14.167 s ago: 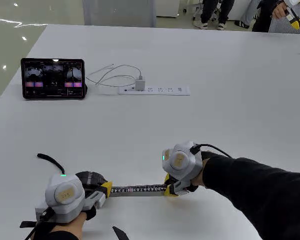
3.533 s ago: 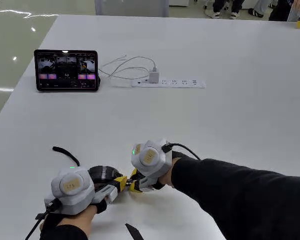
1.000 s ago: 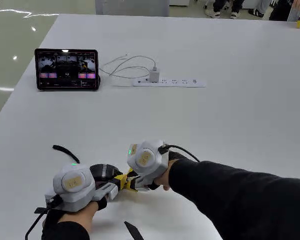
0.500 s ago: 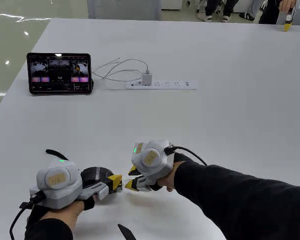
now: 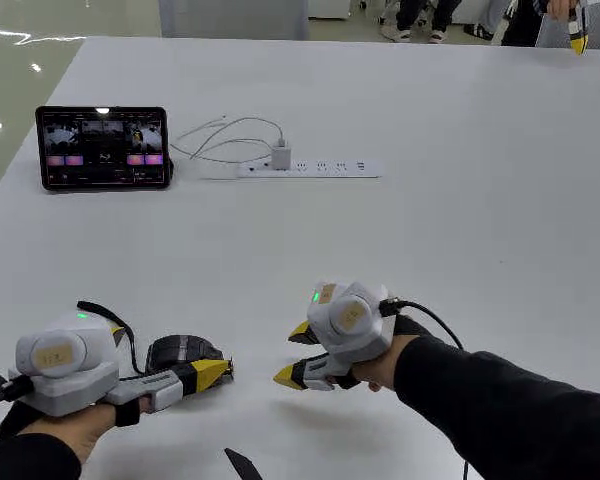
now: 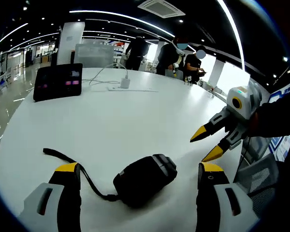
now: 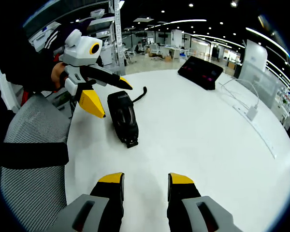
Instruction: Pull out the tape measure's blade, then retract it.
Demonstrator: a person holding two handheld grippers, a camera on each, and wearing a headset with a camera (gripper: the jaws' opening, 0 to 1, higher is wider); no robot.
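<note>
The left gripper view looks along the two yellow-tipped jaws of the left gripper, which are spread wide. Between them the black, rounded tape measure lies on the white table with a gap to each jaw. The head view does not give this, since only one jaw is seen there, just beside the near side of the case. The right gripper is held a little apart to the right of the tape measure, its jaws also parted and holding nothing. Its own view shows the case from the front end, where a small hook seems to sit against the mouth, but it is too small to be sure. A thin black strap runs from the case out to the left in the left gripper view. Far up the table, well apart from the grippers, are a dark tablet with a lit screen and a white power strip with a white charger and its looped white cable. Some people stand behind the far end of the table, small and unclear. A dark pointed piece is cut off at the bottom edge of the head view, and I cannot tell what it is.
</note>
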